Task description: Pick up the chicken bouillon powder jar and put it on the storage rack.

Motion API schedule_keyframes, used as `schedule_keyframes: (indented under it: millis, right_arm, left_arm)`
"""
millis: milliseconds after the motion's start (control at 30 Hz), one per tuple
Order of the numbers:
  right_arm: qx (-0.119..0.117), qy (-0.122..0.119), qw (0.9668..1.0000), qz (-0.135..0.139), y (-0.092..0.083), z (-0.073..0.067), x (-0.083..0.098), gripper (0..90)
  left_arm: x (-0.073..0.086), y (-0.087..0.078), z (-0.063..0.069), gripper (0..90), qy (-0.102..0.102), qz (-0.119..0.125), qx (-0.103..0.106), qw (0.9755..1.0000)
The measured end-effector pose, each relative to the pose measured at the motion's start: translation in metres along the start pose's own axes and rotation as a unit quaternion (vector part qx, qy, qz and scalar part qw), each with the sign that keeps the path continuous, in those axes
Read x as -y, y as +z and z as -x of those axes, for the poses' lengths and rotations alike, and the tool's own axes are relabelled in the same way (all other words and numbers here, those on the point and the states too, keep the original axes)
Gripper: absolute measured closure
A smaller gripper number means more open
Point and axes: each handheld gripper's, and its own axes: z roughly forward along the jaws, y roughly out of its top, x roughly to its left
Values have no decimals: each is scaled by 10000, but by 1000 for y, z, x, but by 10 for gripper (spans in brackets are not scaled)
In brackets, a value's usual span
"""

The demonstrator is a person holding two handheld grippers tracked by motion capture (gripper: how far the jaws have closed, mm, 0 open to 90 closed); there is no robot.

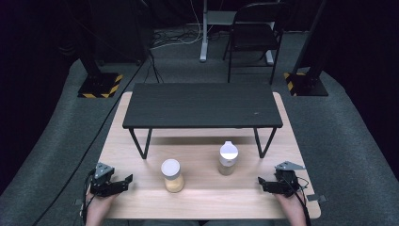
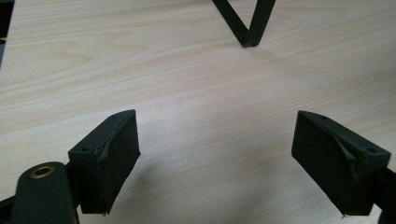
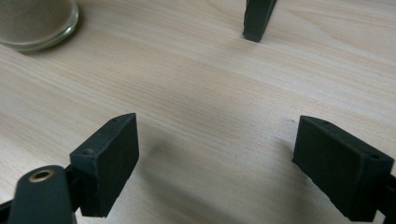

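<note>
- While both my hands rest at the near edge of the tabletop (image 1: 207, 200), my left tongs (image 1: 126, 180) and my right tongs (image 1: 261, 181) lie low over the wood, each pointing inward toward the middle.
- My left tongs stand apart with nothing between them; in the left gripper view, bare pale wood shows in the gap between the two black pads (image 2: 114, 156).
- My right tongs also stand apart and hold nothing; in the right gripper view, only wood grain lies between their pads (image 3: 112, 158).
- Nearest my left tongs stands a jar with a round white lid (image 1: 172, 175), holding a yellowish fill, upright on the tabletop and well clear of the tongs.
- Nearer my right tongs stands a second jar with a white flip-top cap (image 1: 228, 159), upright, with a tan fill; it sits a little farther back than the first jar, and the two are apart from each other.
- A glass base with tan contents (image 3: 37, 23) shows at the upper left of the right gripper view.
- Behind both jars a black shelf (image 1: 202, 106) on thin angled legs spans the tabletop; its front legs (image 1: 141, 143) come down just beyond the jars.
- Nothing lies between either tongs and the jars.
- On the floor beyond stands a dark folding chair (image 1: 256, 35), with cables trailing near it.
</note>
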Motion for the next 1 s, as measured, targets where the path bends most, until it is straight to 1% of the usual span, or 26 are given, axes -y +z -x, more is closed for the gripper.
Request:
schedule_keyframes:
  millis: [67,100,133,267,333,500,567,767,1000]
  right_arm:
    - [35,-16,10000,22,0,-1,2,128]
    - [121,-105,9999,36,1,-4,3,124]
    - [137,-120,9998,37,1,-5,3,116]
    - [155,-118,9998,105,3,-4,6,94]
    - [160,-106,9997,119,4,-4,6,83]
    - [155,-99,9998,124,5,-3,6,82]
    - [155,-108,9998,119,5,-3,6,81]
    - [165,-104,9997,120,5,-4,5,80]
    - [171,-83,9997,125,5,-4,6,80]
  left_arm:
    - [0,1,0,146,-3,-35,-9,10000]
    - [-1,2,0,146,16,-75,-11,10000]
    - [-2,3,1,146,33,-97,-9,9999]
    - [-2,4,2,145,42,-163,-27,9999]
    - [-3,6,3,146,104,-244,-63,9996]
    - [-3,5,6,143,127,-259,-126,9995]
    - [-3,6,8,137,165,-283,-161,9993]
    - [-4,6,7,129,170,-296,-145,9993]
    - [-6,8,7,92,153,-336,-151,9992]
